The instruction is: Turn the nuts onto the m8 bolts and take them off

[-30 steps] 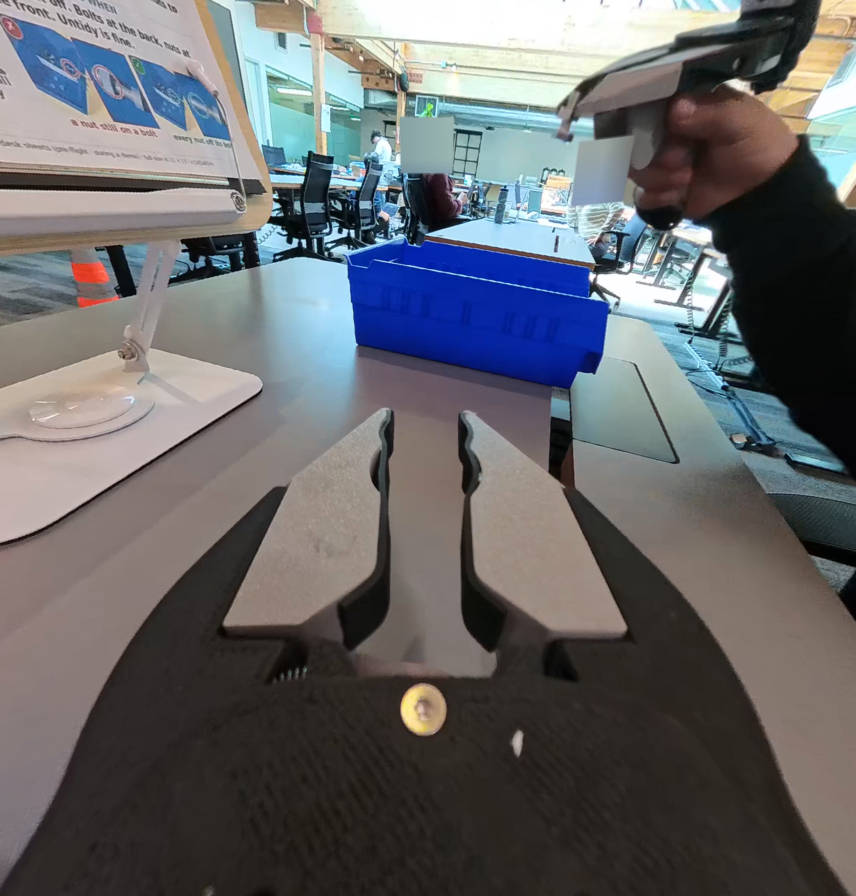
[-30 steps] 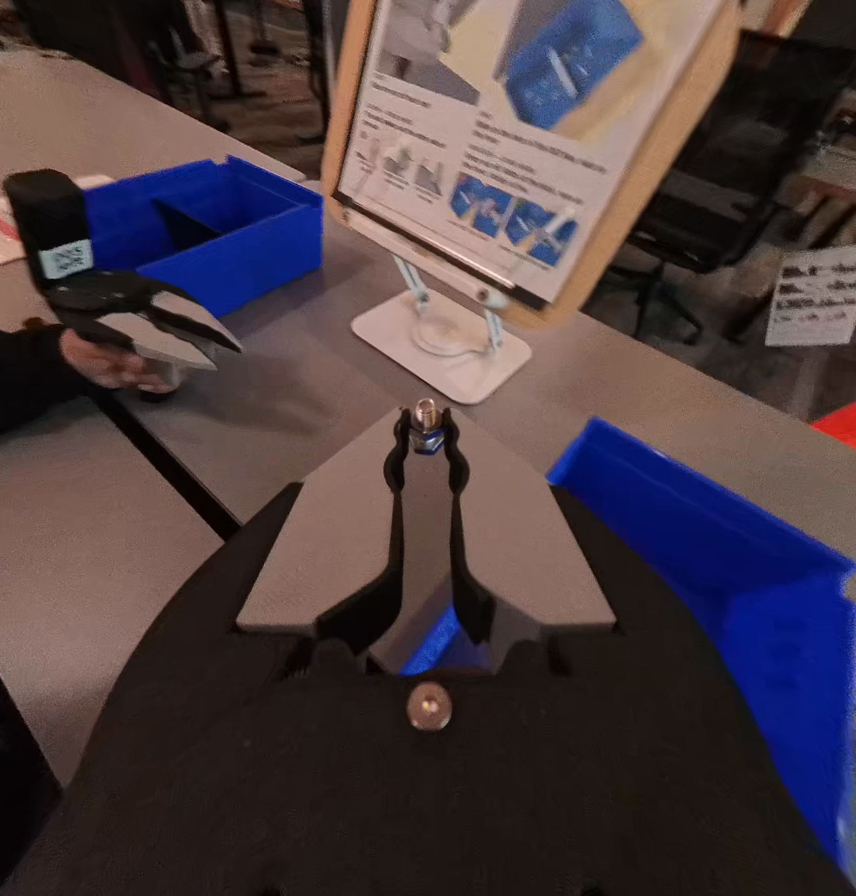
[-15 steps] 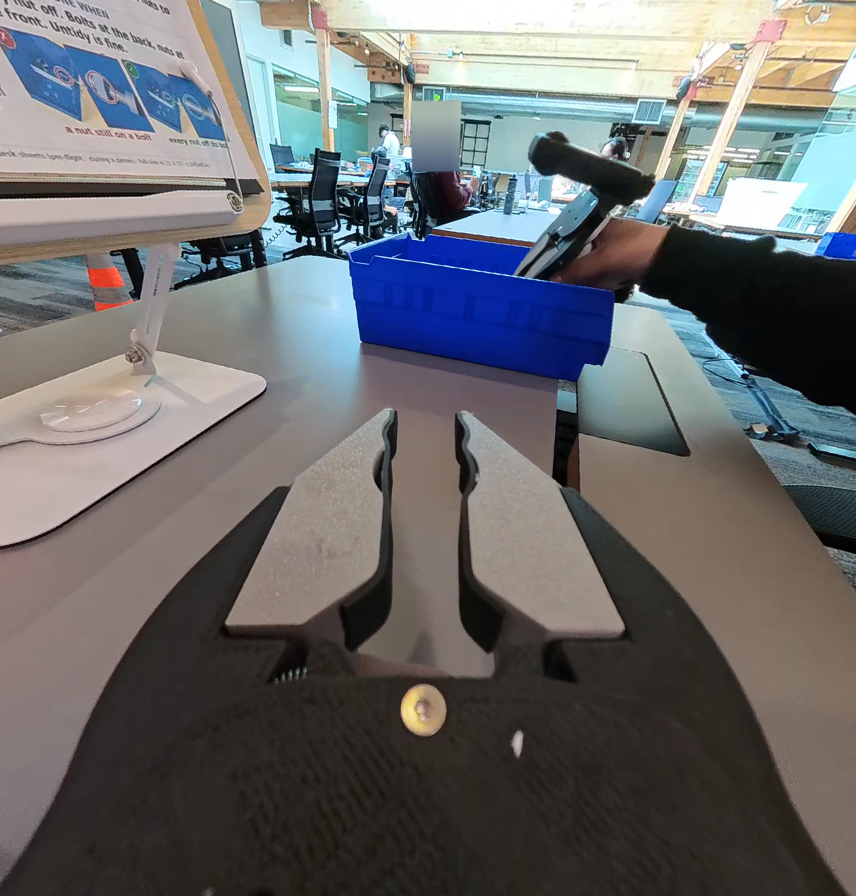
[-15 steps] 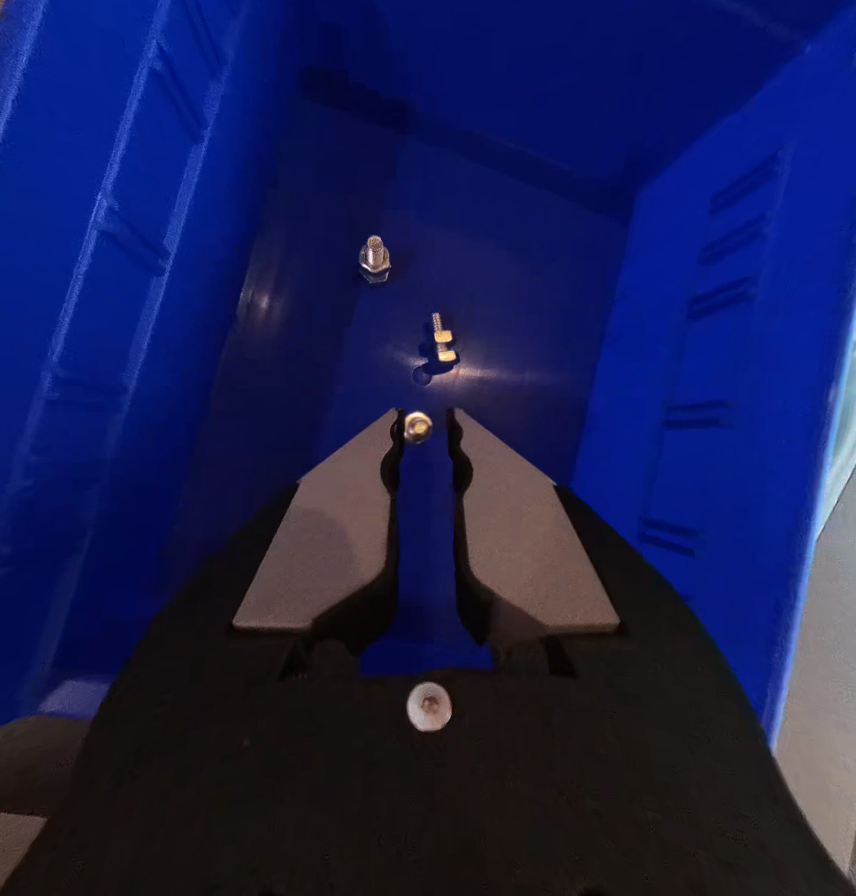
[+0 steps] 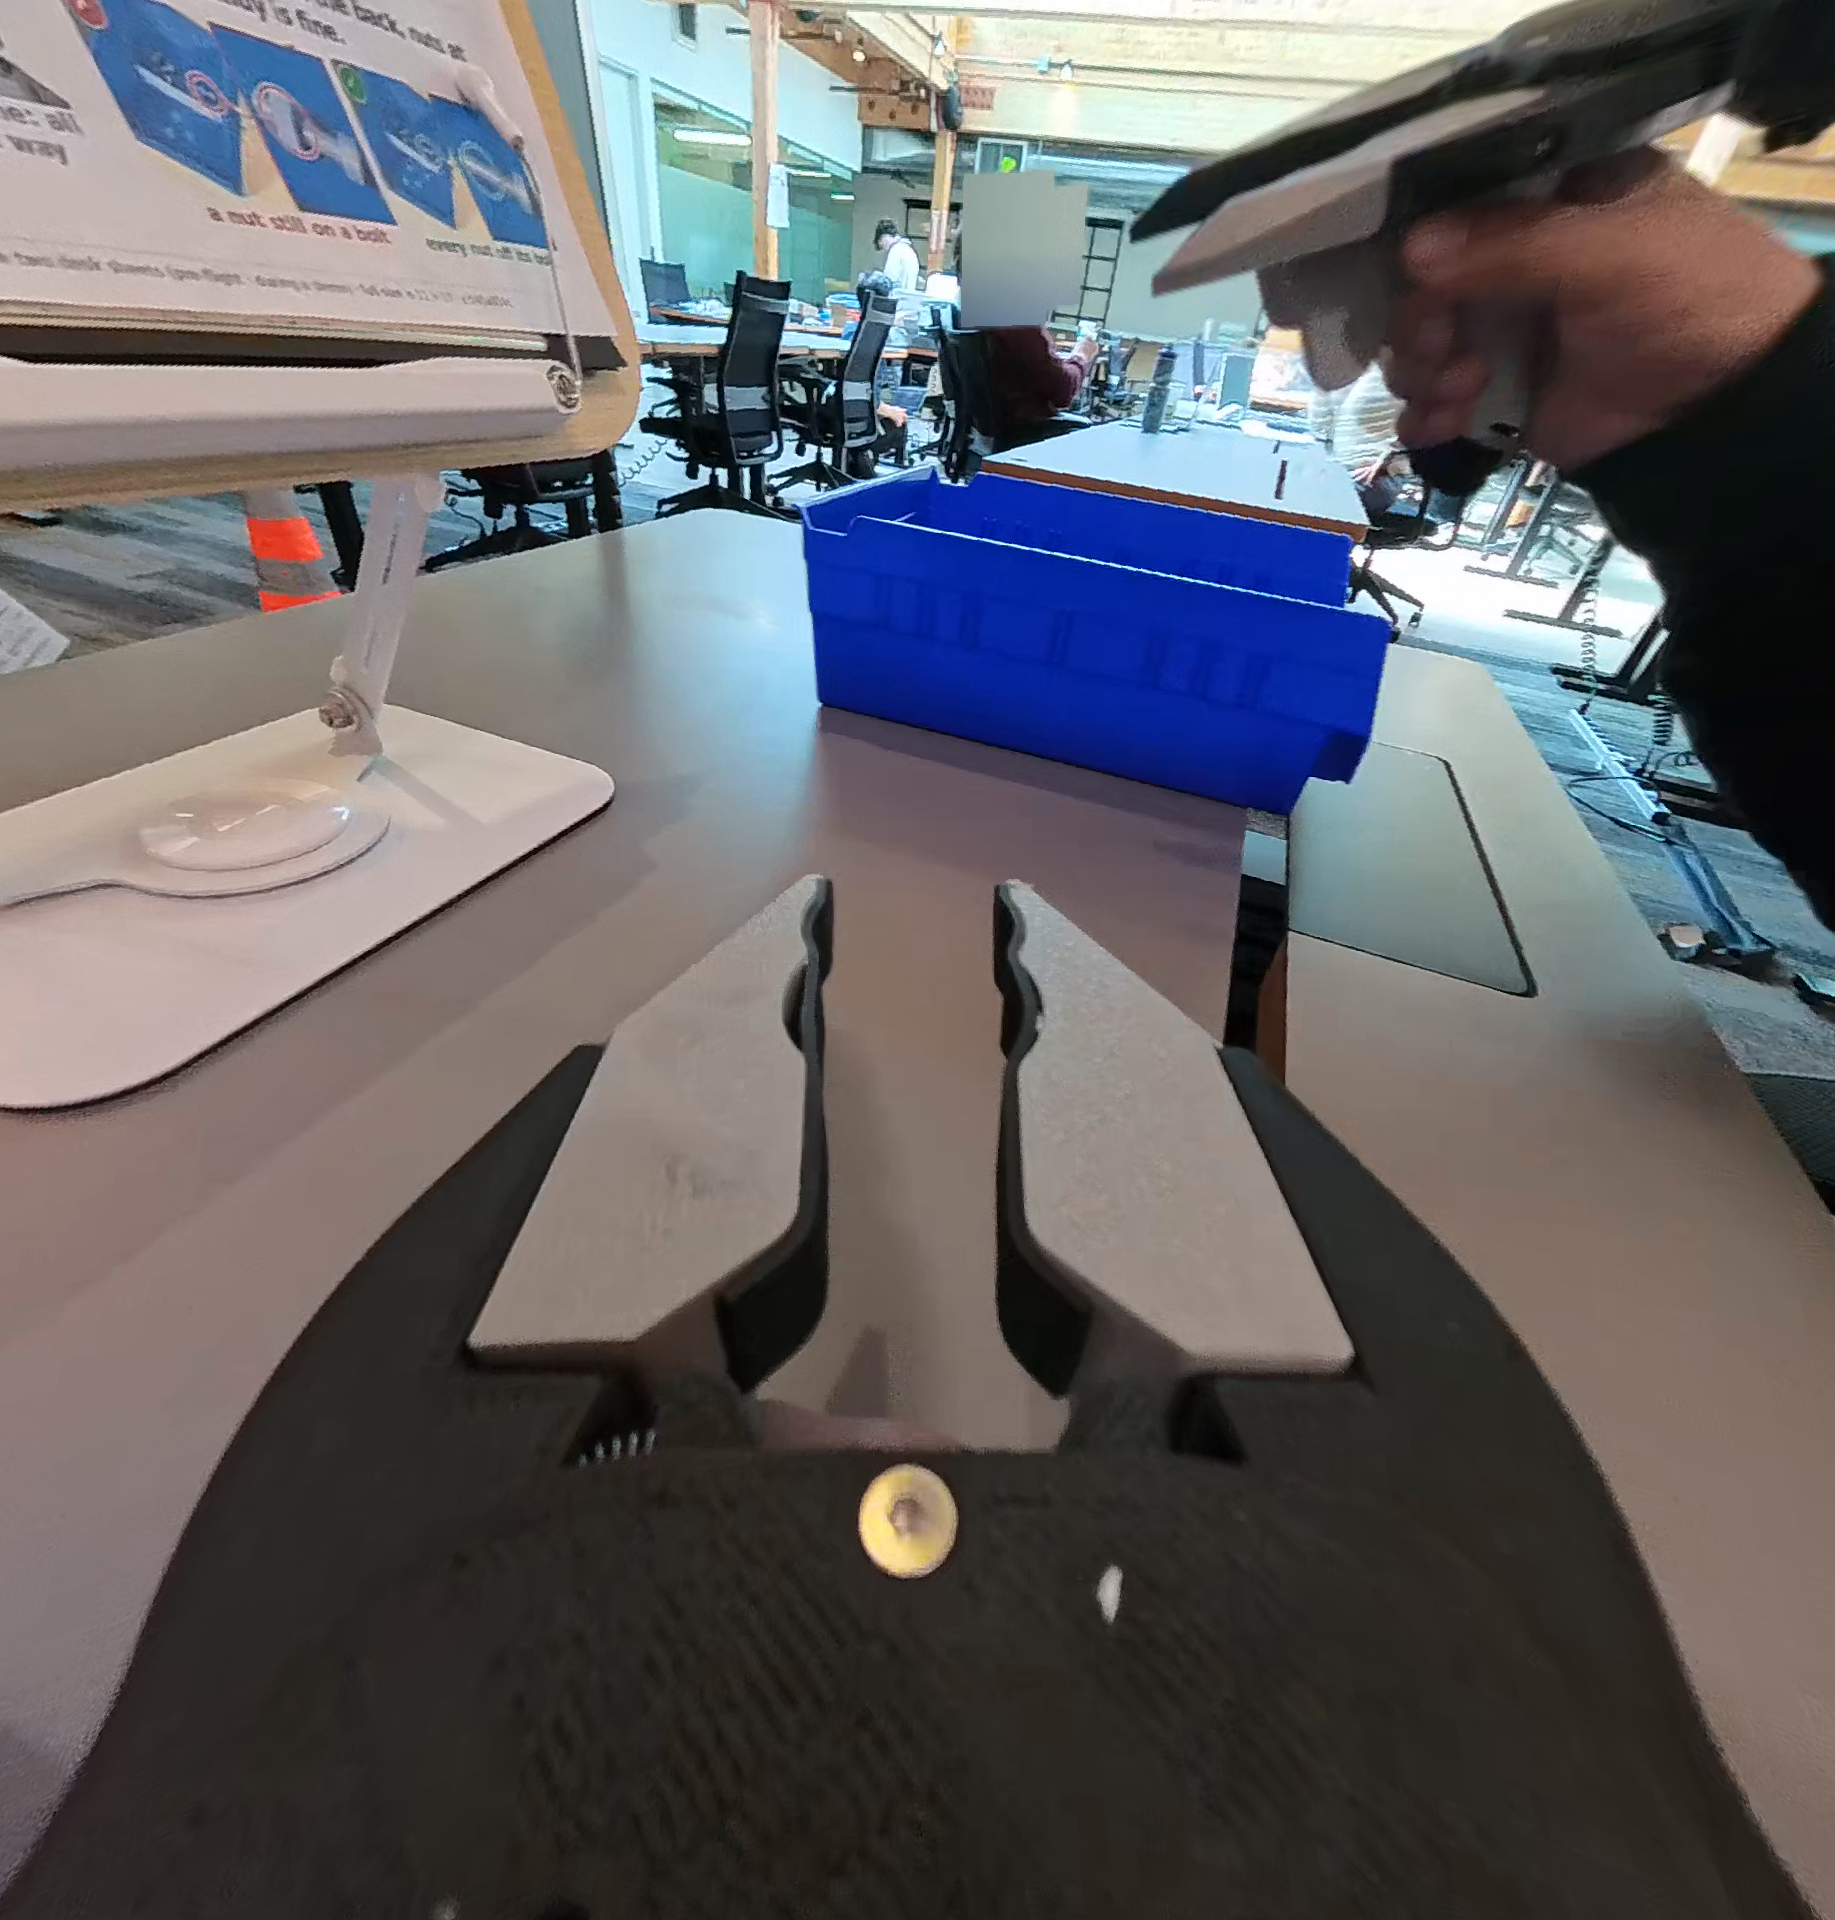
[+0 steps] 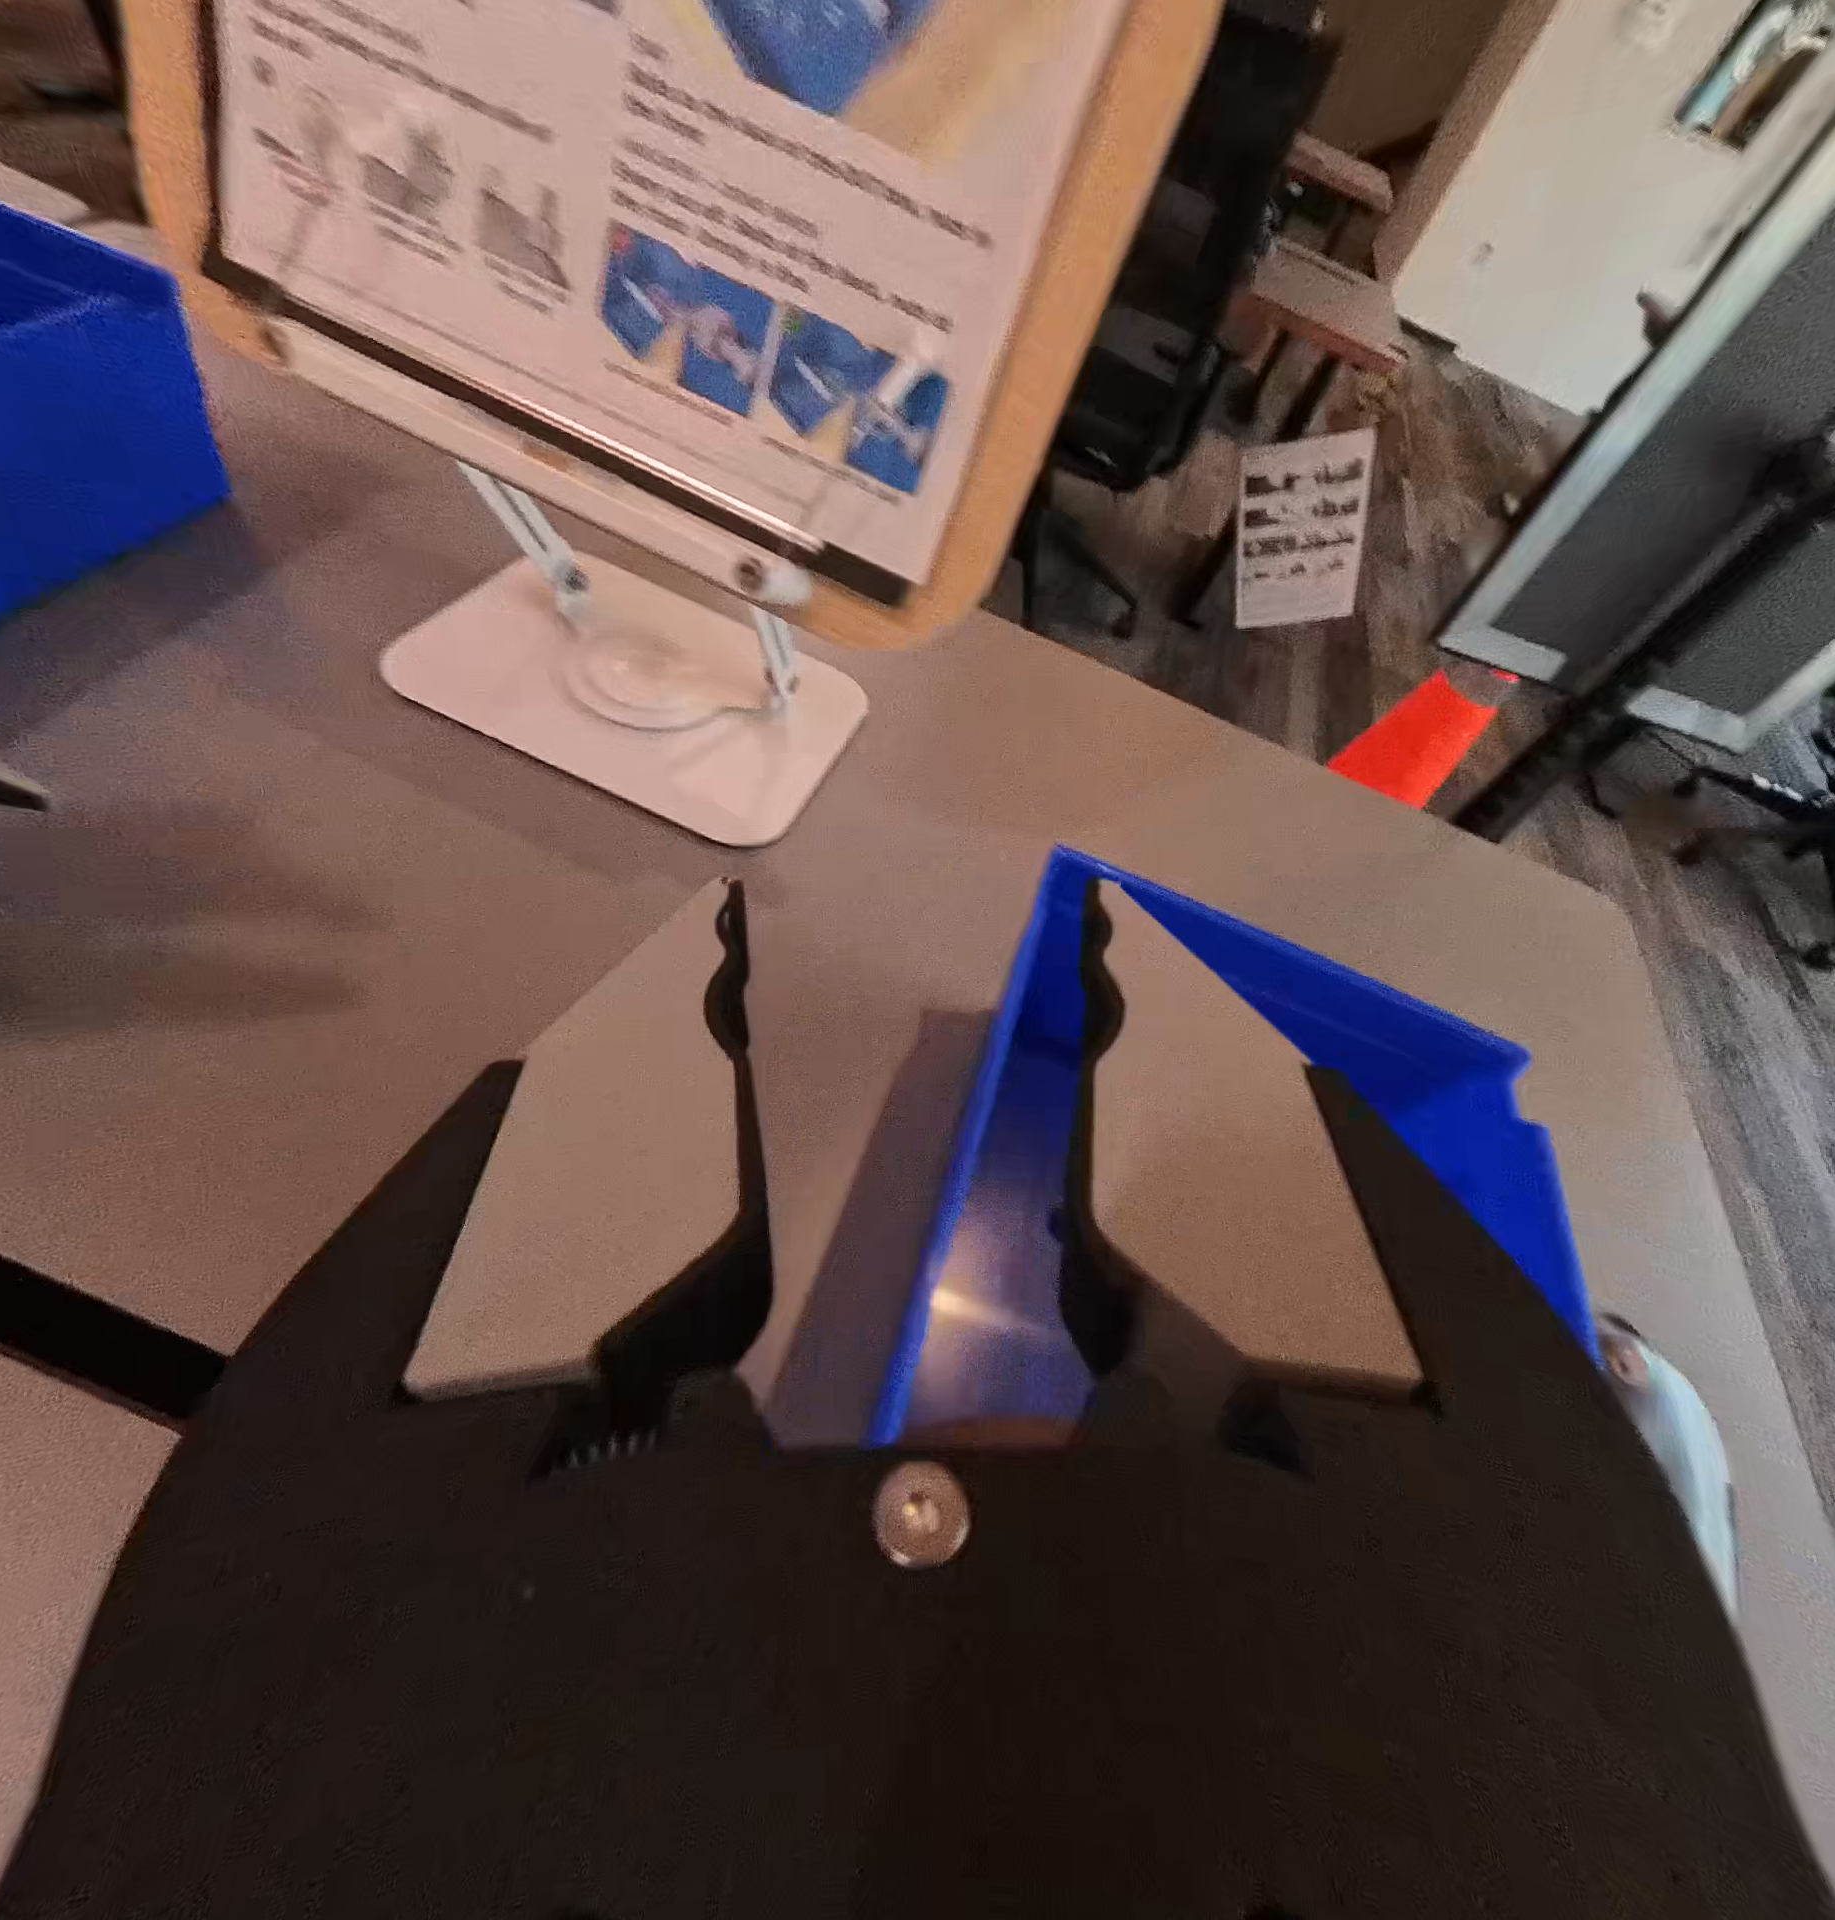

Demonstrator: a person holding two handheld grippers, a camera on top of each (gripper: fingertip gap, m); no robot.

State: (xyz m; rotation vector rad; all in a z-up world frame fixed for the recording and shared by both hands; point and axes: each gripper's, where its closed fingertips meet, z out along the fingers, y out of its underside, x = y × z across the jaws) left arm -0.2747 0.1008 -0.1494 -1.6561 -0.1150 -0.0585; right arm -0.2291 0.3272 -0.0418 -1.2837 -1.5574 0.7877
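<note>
Nuts and m8 bolts show in neither current view; judging from the task they lie inside one of the deep blue plastic bins, whose floors are hidden here. One blue bin point(image 5: 1079, 665) stands in the centre of the left wrist frame on the grey surface point(image 5: 684, 644); in the right wrist frame a blue bin corner point(image 6: 1308, 997) sits centre right, directly beyond the fingers, and another blue bin edge point(image 6: 61, 395) shows at the far left. A wooden-framed instruction board on a white stand point(image 6: 622, 665) fills the upper middle.

Right gripper point(image 6: 908, 894) has its fingers point(image 6: 601, 1164) spread wide with nothing between them; in the left wrist view it hangs at the upper right, held by a dark-sleeved hand point(image 5: 1578, 322). Left gripper point(image 5: 913, 904) hovers low over the surface, its fingers point(image 5: 705, 1143) moderately apart, empty and touching nothing.

This looks like a moment between pieces. Next, I judge, a gripper must reach into a bin for another bolt or nut, closing squarely on so small a part
</note>
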